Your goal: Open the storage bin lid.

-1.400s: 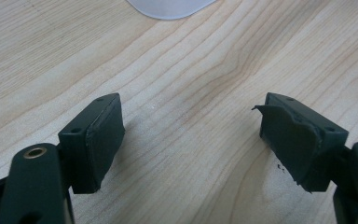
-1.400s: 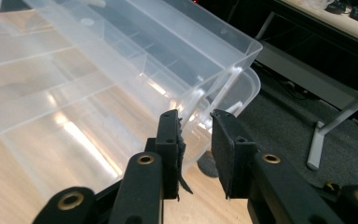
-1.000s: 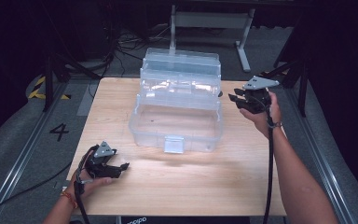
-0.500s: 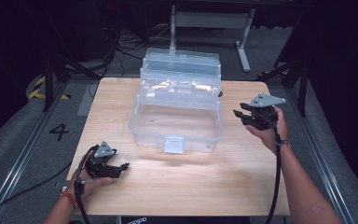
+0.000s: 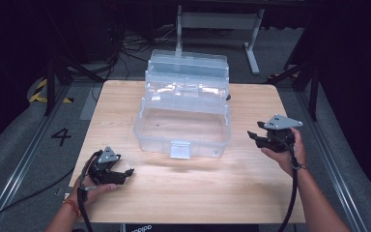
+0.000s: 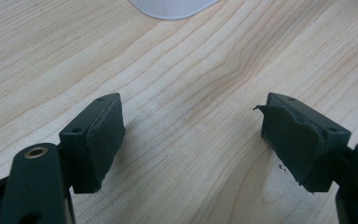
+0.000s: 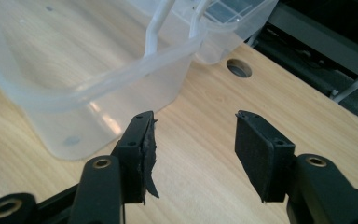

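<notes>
The right gripper (image 5: 254, 136), jaws just opening and empty, sits near the table's (image 5: 183, 193) right edge beside the clear box (image 5: 183, 121); the left gripper (image 5: 127, 174) waits wide, empty, near the front-left corner.

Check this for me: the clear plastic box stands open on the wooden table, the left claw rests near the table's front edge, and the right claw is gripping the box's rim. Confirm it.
One thing is wrong: the right claw is not gripping the rim. The right gripper view shows its jaws apart with nothing between them, beside the clear plastic box, and they have just been opening. The rest holds: the box stands open on the wooden table, the left claw near its front edge.
</notes>
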`<state>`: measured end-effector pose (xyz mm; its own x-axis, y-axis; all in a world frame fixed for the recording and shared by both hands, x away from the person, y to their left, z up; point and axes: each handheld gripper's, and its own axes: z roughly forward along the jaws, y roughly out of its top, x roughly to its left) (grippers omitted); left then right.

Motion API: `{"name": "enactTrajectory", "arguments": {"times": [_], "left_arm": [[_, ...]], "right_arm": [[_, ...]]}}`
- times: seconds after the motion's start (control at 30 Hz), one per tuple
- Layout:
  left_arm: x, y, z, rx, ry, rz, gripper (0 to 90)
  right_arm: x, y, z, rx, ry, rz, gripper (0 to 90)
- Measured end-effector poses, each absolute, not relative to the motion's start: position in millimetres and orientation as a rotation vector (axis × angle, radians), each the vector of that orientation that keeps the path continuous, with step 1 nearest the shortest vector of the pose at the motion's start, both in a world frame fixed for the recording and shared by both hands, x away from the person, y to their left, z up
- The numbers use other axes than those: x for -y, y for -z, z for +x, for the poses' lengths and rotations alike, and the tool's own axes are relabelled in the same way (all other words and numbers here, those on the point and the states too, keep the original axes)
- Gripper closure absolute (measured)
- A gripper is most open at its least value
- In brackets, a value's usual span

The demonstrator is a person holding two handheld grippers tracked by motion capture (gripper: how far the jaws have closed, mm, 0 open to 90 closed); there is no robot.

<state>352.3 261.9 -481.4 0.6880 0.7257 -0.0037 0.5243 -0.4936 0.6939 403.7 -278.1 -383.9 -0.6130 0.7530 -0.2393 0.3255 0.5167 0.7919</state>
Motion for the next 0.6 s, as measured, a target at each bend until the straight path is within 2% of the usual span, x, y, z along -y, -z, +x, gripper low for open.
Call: {"name": "enactTrajectory", "arguments": {"times": [0.6], "left_arm": [[-261.7,481.4,351.8,-0.96,-0.383,2.21,21.8]], "right_arm": [[302.3,413.9,371.0,-2.243,-0.9,0.901,39.4]]}}
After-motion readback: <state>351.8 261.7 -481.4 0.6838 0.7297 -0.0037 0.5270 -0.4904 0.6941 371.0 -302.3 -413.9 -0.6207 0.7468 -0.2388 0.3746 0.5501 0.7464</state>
